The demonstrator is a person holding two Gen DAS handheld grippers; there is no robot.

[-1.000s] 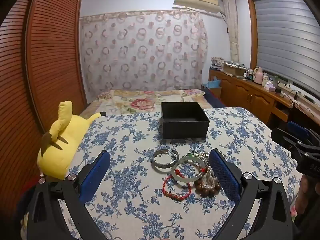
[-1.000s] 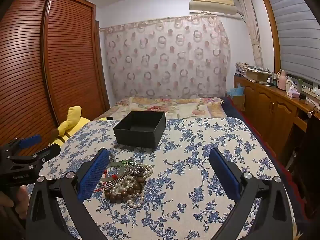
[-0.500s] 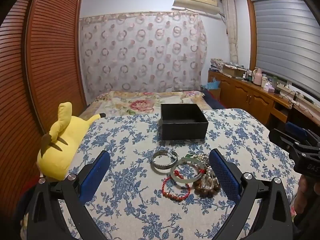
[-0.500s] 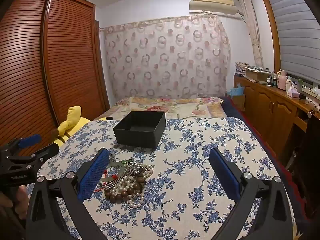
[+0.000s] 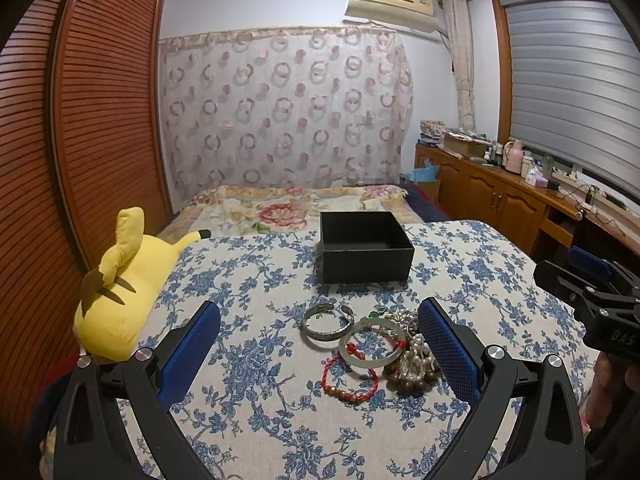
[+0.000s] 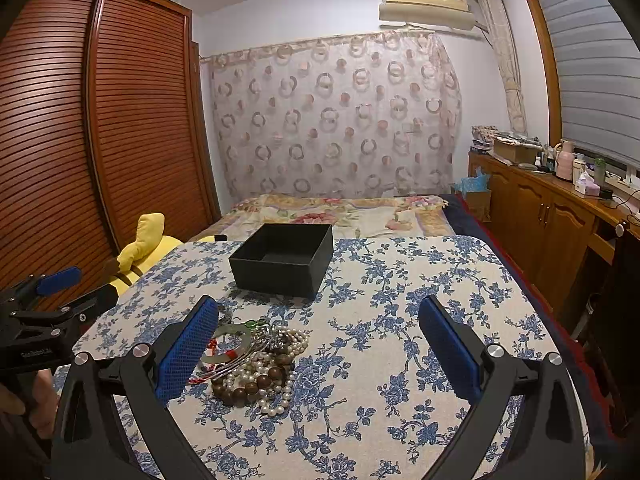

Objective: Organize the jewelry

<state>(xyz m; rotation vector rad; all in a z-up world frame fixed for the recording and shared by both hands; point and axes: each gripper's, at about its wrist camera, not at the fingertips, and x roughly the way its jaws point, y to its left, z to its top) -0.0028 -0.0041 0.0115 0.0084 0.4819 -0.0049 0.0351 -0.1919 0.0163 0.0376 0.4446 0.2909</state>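
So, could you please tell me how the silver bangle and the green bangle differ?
The silver bangle is dark, patterned metal with a gap in its ring; the green bangle is smooth, pale and closed. The silver one lies apart, nearer the black box; the green one overlaps the bead pile and has red cord on it. Both lie flat on the cloth.

Silver bangle [image 6: 225, 313] mostly hidden behind right gripper's left pad [image 6: 186, 350]; box [image 5: 366, 246] floor partly hidden by its front wall.

Plush: we list one yellow toy [image 5: 120, 292] at the cloth's edge.
Cloth: blue floral tablecloth [image 5: 256, 288].
Wall: we note an air conditioner [image 5: 390, 4].
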